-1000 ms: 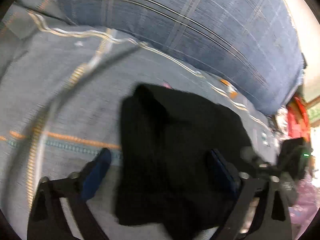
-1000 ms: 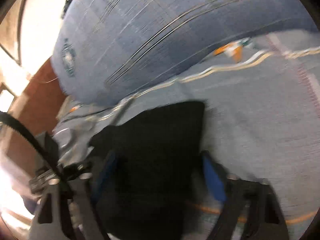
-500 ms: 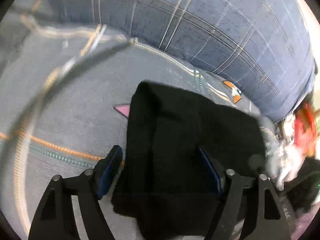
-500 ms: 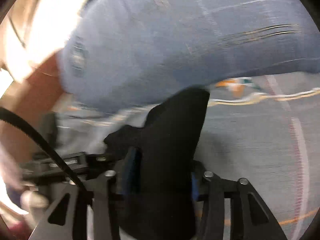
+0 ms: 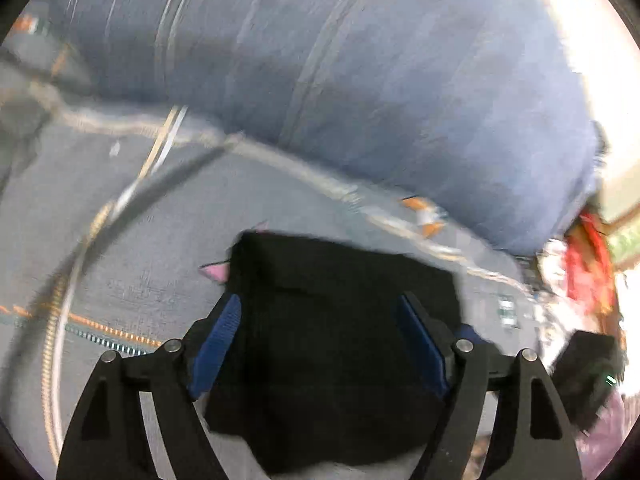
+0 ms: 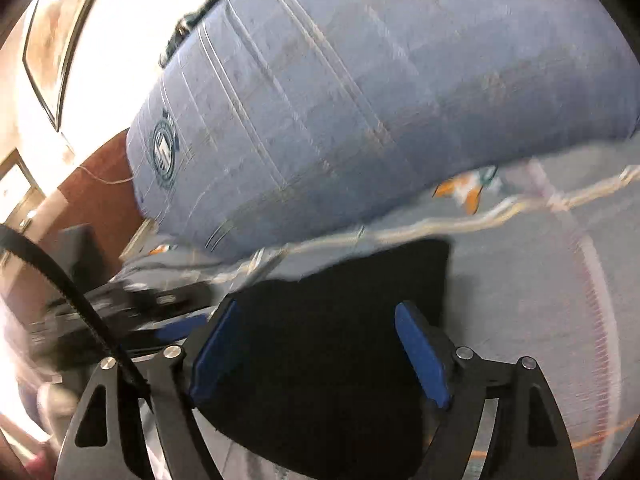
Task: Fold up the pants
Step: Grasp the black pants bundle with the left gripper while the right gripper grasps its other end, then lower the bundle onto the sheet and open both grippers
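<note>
Folded black fabric pants: solid black, no pattern visible.
Grey bedsheet: orange and teal dashed stripes, pale curved lines, small pink triangle, orange-white motif.
Large blue-grey plaid pillow: thin pale check lines, round teal-white emblem at one end.
Gripper finger pads: blue; frames black.

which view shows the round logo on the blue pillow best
The right wrist view: the round logo sits in plain sight on the end of the blue pillow. The left wrist view shows the pillow's blurred striped side only, no logo.

Blue plaid bolster, patterned bedsheet
</note>
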{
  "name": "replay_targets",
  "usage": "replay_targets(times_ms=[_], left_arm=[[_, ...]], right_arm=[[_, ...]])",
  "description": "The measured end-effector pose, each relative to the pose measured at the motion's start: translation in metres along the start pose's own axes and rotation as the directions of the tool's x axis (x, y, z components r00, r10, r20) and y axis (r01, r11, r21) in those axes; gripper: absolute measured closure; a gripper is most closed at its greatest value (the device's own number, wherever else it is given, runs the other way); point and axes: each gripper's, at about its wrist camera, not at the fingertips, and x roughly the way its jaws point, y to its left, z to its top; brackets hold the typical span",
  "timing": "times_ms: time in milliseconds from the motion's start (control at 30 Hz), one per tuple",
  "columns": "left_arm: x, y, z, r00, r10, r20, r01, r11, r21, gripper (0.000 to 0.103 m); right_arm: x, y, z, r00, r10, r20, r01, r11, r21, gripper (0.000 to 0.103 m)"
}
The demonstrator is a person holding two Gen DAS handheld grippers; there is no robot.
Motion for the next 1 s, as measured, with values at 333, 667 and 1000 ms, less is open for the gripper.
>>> replay_targets(times_ms=[333, 667, 1000], left_arm=[[-0.068, 0.001, -0.035, 0.994, 0.008, 0.109, -0.013, 0.999, 0.041, 0.024], [-0.180, -0.013, -0.155, 0.853, 0.262, 0.452, -0.334, 0.939, 0.087, 0.013], [-0.164, -0.021, -0.209, 0.876, 0.298, 0.380, -0.374, 0.916, 0.144, 0.009]], right_arm=[[-0.014, 0.008, -0.009, 0.995, -0.087, 0.039, 0.088, 0.995, -0.037, 0.015], [-0.085, 0.069, -0.081, 0.977, -0.181, 0.111, 0.201, 0.955, -0.218, 0.011], [-0.085, 0.062, -0.171, 0.930, -0.360, 0.071, 0.363, 0.872, -0.328, 0.011]])
